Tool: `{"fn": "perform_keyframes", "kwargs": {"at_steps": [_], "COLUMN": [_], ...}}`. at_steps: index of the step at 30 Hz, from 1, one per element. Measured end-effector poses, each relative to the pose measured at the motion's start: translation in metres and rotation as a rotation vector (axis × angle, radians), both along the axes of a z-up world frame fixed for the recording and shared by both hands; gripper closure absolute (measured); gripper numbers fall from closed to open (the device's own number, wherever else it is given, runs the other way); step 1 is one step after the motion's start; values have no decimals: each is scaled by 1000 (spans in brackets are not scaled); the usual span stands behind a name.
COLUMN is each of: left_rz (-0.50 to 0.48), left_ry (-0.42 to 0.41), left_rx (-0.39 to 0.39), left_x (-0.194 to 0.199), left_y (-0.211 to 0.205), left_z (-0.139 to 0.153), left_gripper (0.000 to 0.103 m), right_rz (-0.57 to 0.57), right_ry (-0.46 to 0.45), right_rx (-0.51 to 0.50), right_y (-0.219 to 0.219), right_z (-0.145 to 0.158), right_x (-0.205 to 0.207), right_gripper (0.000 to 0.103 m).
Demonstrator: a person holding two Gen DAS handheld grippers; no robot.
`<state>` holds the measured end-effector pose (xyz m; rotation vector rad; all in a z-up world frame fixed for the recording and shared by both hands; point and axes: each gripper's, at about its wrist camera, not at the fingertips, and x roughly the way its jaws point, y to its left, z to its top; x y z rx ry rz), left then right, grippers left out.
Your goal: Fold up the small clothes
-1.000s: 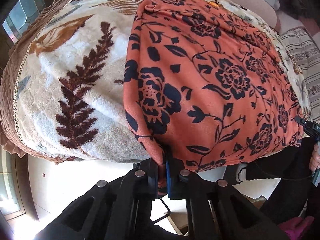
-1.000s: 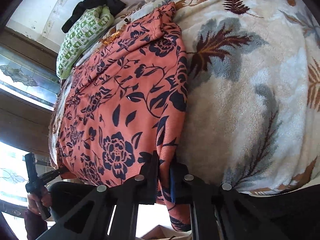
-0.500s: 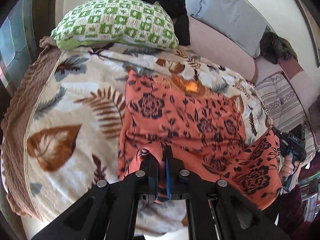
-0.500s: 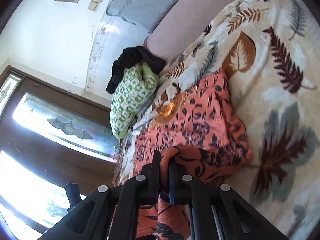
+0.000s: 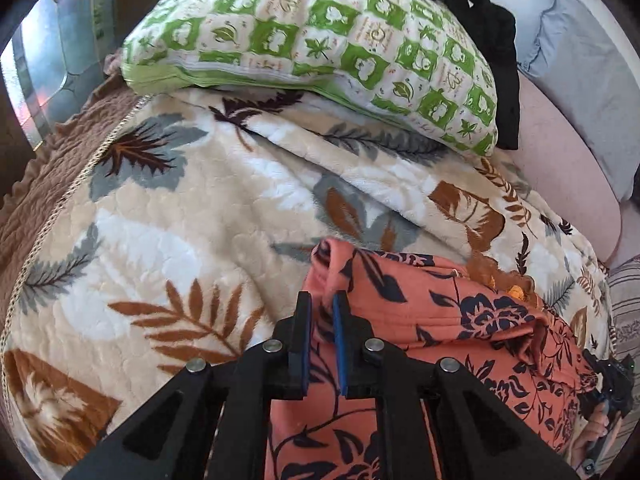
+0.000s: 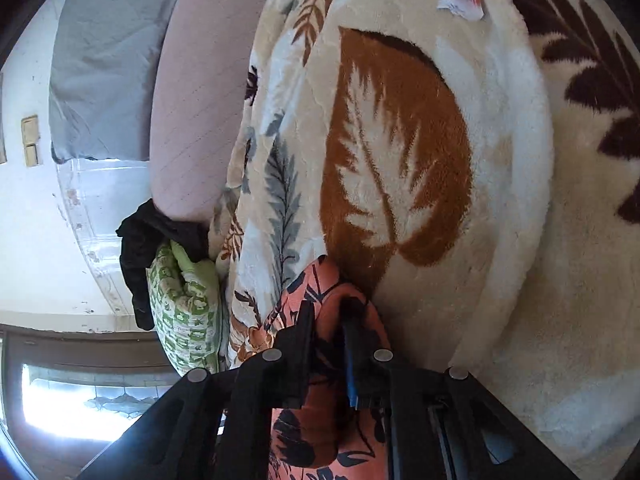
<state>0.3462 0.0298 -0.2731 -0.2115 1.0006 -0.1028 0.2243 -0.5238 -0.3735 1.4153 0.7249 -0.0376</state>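
Both the left claw (image 5: 322, 304) and right claw (image 6: 326, 316) are gripping the orange garment's (image 5: 460, 320) corners over the blanket (image 5: 180, 220), first fold nearly laid, smoothing and further folds apparently remaining.

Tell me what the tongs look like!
Both tongs, left and right, are black plastic. Each has two flat fingers lined with blue pads, angular black arms with cut-out holes behind, and round silver bolts. No cables or labels show.

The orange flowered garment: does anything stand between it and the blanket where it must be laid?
Nothing visible does. Both tongs, left and right, grip the orange flowered garment directly. It lies on the leaf-patterned blanket; the green pillow rests farther back.
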Motion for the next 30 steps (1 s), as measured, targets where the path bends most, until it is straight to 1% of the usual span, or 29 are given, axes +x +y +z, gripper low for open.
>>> {"fn": "perform_keyframes", "kwargs": {"at_steps": [1,2,3,4,5,6,7,9,10,11,12,13,14,15,16,17,19,20,23,24,25,27,29,30], "left_rz": [22,40,63,86,86,59,22,-73,-131,-164,-164,-165,-184,-195,-185,-177,-167,-156,-107,-78,-49,12,80,102], "left_ry": [-38,-74,-108,-131,-144,-155,-164,-170,-161,-135,-98,-62,-45,-51,-66,-79,-87,-89,-97,-104,-109,-118,-120,-113], "left_rx": [-1,-3,-8,-14,-24,-31,-26,1,21,51,77,78,71,78,99,120,130,119,84,86,94,103,133,147], "left_x": [-16,-32,-48,-64,-76,-85,-92,-100,-101,-100,-99,-96,-93,-91,-90,-89,-84,-82,-75,-74,-74,-72,-71,-70], "left_y": [1,-1,-5,-12,-22,-36,-52,-85,-99,-109,-115,-116,-116,-115,-113,-111,-105,-100,-80,-73,-65,-47,-31,-25], "left_z": [4,9,15,18,19,19,16,6,-2,-9,-15,-19,-22,-22,-21,-21,-22,-21,-15,-13,-11,-8,-7,-8], "left_gripper": [93,93,91,83,78,71,70,69,66,65,65,61,55,55,55,54,54,54,54,54,54,54,54,54], "right_rz": [-4,-20,-42,-70,-113,-136,-95,71,162,269,375,467,545,601,634,640,591,553,446,413,392,414,500,566], "right_ry": [-19,-30,-45,-62,-91,-129,-140,-129,-113,-86,-59,-33,-1,33,67,102,146,145,177,170,148,47,-56,-86], "right_rx": [-40,-113,-190,-251,-299,-356,-427,-548,-592,-633,-669,-701,-727,-749,-772,-794,-806,-818,-858,-864,-873,-867,-828,-810], "right_y": [0,-1,-1,-1,0,6,14,50,75,102,129,154,176,195,208,216,217,214,200,197,198,213,242,260], "right_z": [6,16,28,41,55,70,85,109,114,115,112,107,98,88,78,68,58,59,69,76,86,108,121,122], "right_x": [-5,-12,-21,-29,-39,-46,-46,-35,-27,-19,-12,-6,-1,8,17,30,64,81,129,136,139,133,125,121], "right_gripper": [81,65,32,19,16,16,17,24,32,40,45,51,51,51,52,52,51,51,51,51,51,51,51,51]}}
